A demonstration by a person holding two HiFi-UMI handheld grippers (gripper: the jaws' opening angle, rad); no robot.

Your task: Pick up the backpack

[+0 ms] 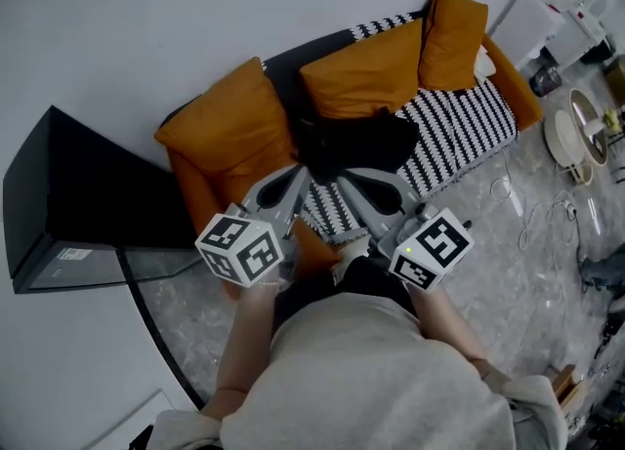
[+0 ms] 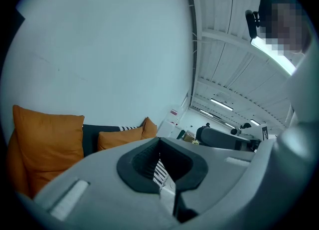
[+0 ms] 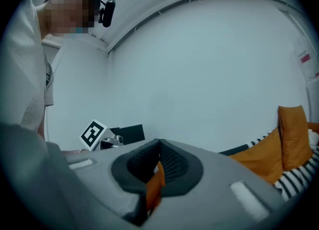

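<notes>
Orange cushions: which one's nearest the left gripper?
The large cushion at far left, just beside the left gripper; the other two sit further right.

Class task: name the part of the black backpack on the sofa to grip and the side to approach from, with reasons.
The backpack lies slumped on the sofa against orange cushions, which block the back. No handle can be made out, so probably pinch its near edge from the sofa's open front.
</notes>
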